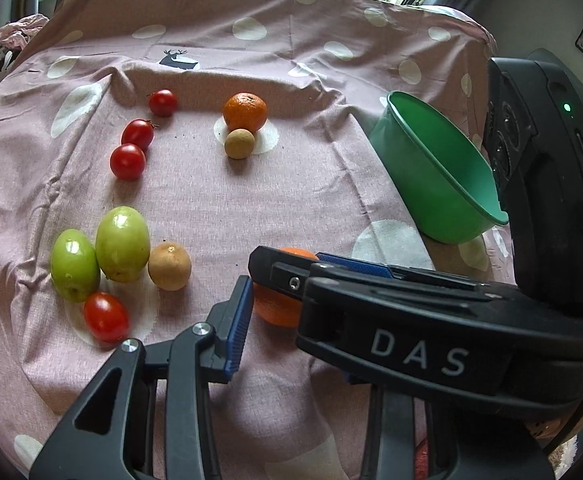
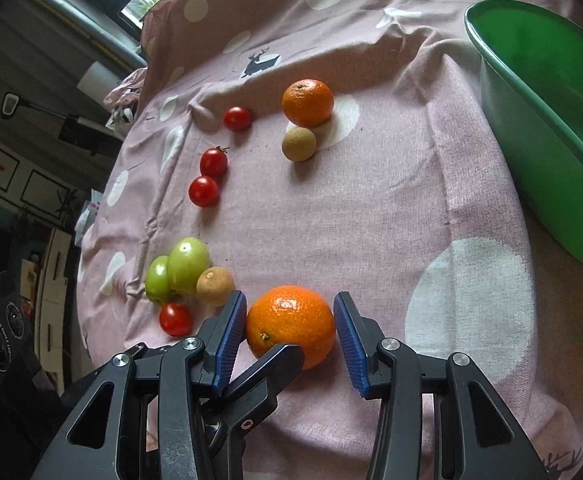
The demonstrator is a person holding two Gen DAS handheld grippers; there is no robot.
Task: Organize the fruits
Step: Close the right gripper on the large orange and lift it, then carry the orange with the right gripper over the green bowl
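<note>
A near orange rests on the pink spotted cloth. My right gripper is shut on it, one blue pad against each side. In the left wrist view this orange shows only partly, under the right gripper, whose body crosses the picture. My left gripper shows only its left finger, whose pad tip is right beside the orange. Its other finger is hidden there. One black finger of it lies in front of the orange. An empty green bowl stands at the right.
Farther back lie a second orange and a tan round fruit. Three cherry tomatoes line the left. Two green fruits, another tan fruit and a tomato cluster near left. The cloth drops off left.
</note>
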